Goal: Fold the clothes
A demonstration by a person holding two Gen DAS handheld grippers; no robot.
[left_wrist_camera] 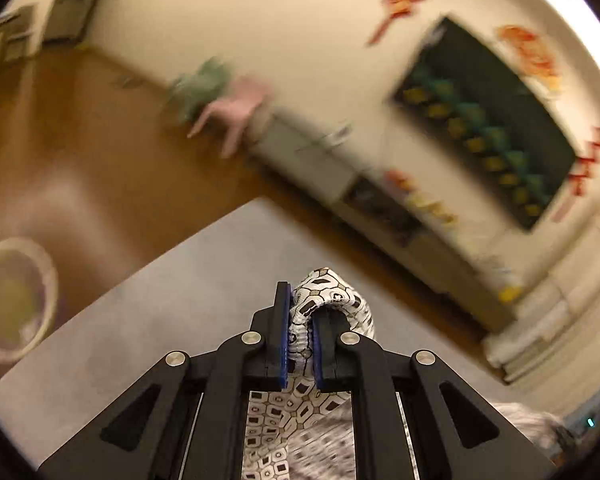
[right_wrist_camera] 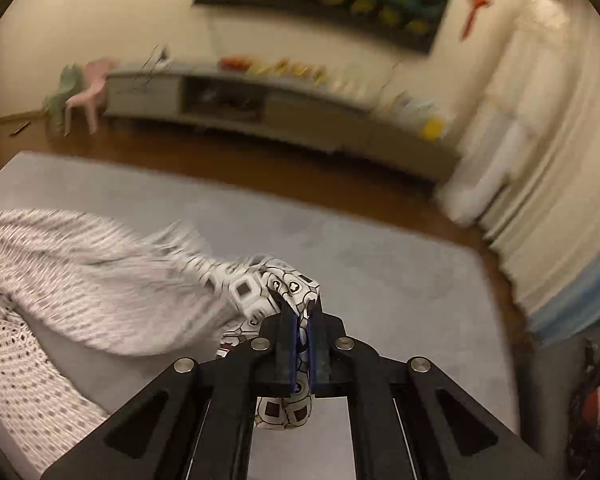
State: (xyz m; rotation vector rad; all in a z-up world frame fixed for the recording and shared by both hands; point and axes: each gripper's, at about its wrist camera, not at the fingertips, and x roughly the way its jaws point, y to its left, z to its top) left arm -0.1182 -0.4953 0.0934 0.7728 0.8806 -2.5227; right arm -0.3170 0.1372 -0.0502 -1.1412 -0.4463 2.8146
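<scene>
Two hand-held grippers each pinch a bunch of the same black-and-white patterned garment. Left wrist view: the left hand-held gripper (left_wrist_camera: 300, 340) has its blue-padded fingers (left_wrist_camera: 283, 340) drawn together on a fold of the garment (left_wrist_camera: 332, 292); the cloth humps up over the right finger and hangs down under the jaws; below it lies the grey surface (left_wrist_camera: 188, 280), whose corner juts toward the brown floor (left_wrist_camera: 80, 152); a round pale bowl (left_wrist_camera: 12, 300) sits at the left edge; a pink chair (left_wrist_camera: 236, 108) and a green one stand near the cream wall (left_wrist_camera: 280, 20), beside a long low cabinet (left_wrist_camera: 380, 208); a dark picture (left_wrist_camera: 488, 120) hangs above; everything in the background is blurred.

Right wrist view: the right hand-held gripper (right_wrist_camera: 303, 344) is clamped on another bunch of the garment (right_wrist_camera: 284, 288); from there the cloth stretches leftward, raised off the grey surface (right_wrist_camera: 380, 272), blurred along its length, and its lower part rests on the surface at the left edge; the low cabinet (right_wrist_camera: 300, 108) runs along the far wall; pale curtains (right_wrist_camera: 540, 160) hang at the right.
</scene>
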